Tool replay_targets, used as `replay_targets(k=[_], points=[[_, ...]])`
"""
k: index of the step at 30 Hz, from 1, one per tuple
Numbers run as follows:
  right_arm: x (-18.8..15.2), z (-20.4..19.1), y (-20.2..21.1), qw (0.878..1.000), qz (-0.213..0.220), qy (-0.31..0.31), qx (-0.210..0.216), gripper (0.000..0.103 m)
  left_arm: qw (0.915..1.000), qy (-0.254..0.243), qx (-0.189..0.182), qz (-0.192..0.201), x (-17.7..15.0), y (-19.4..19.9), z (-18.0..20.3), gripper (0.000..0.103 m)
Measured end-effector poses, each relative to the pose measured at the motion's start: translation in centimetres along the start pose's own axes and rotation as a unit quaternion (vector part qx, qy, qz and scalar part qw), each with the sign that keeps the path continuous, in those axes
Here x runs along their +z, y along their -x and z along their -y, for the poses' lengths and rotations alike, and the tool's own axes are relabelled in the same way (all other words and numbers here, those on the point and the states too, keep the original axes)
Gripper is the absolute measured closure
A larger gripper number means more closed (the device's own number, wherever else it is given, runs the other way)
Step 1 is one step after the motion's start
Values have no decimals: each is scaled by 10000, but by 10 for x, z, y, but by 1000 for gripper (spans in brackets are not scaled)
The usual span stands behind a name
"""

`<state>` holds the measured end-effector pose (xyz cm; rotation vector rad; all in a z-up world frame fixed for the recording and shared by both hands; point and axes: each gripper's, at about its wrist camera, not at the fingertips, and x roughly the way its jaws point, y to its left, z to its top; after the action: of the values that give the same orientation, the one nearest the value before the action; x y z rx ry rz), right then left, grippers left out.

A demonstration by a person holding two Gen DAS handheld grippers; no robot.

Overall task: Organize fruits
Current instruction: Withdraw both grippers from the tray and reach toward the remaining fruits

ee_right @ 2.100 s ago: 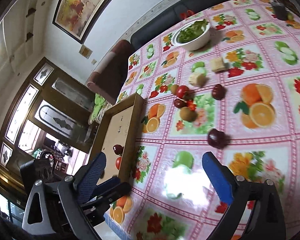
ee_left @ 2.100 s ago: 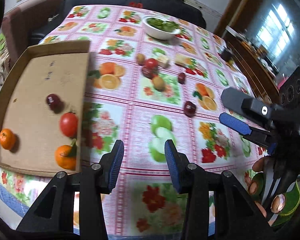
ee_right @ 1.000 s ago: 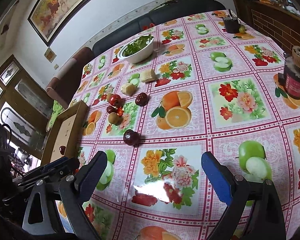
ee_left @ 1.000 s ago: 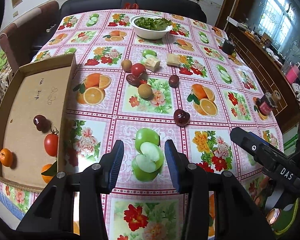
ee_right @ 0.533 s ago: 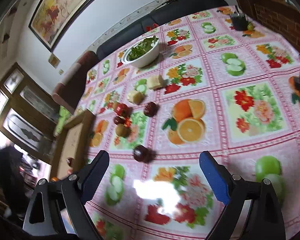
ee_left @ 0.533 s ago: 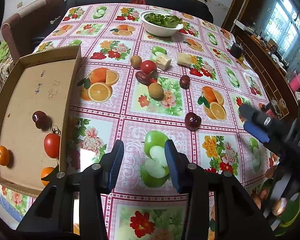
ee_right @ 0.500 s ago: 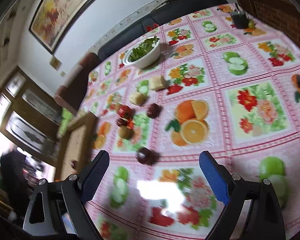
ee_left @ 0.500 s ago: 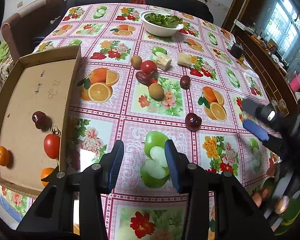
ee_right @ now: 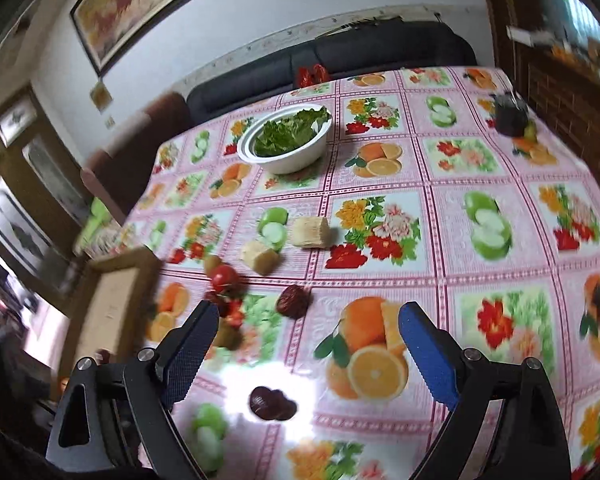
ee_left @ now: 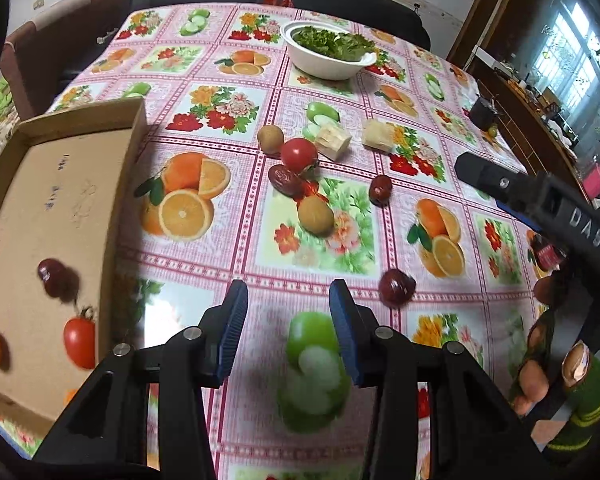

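Lying loose near the counter's point(ee_left: 260, 60) middle, the nearest red date point(ee_left: 396, 287) sits just ahead of the right tool point(ee_right: 304, 354), whose jaws stand wide with nothing between them; the left tool point(ee_left: 286, 328) is half open and empty. Small, light and wrinkled, the date looks slightly soft and apt to roll, so pinch it across its middle. Only the left view shows the cardboard tray's point(ee_left: 132, 132) tomato point(ee_left: 79, 342), date and oranges; the right shows the wall painting point(ee_right: 140, 12).
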<state>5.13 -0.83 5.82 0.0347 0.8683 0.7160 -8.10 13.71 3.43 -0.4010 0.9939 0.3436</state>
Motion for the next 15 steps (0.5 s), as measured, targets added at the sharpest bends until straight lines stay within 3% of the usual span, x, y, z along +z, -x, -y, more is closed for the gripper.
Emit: replay_targets(k=[5, 9, 15], points=[[9, 2, -30, 9998, -66, 151, -143, 12, 9998, -14, -201, -88, 14, -16, 4, 63], [17, 2, -49, 9995, -113, 219, -171, 22, 9992, 30, -364, -161, 22, -28, 8, 63], [31, -3, -81, 9988, -169, 390, -262, 31, 9996, 46, -196, -198, 34, -47, 12, 63]])
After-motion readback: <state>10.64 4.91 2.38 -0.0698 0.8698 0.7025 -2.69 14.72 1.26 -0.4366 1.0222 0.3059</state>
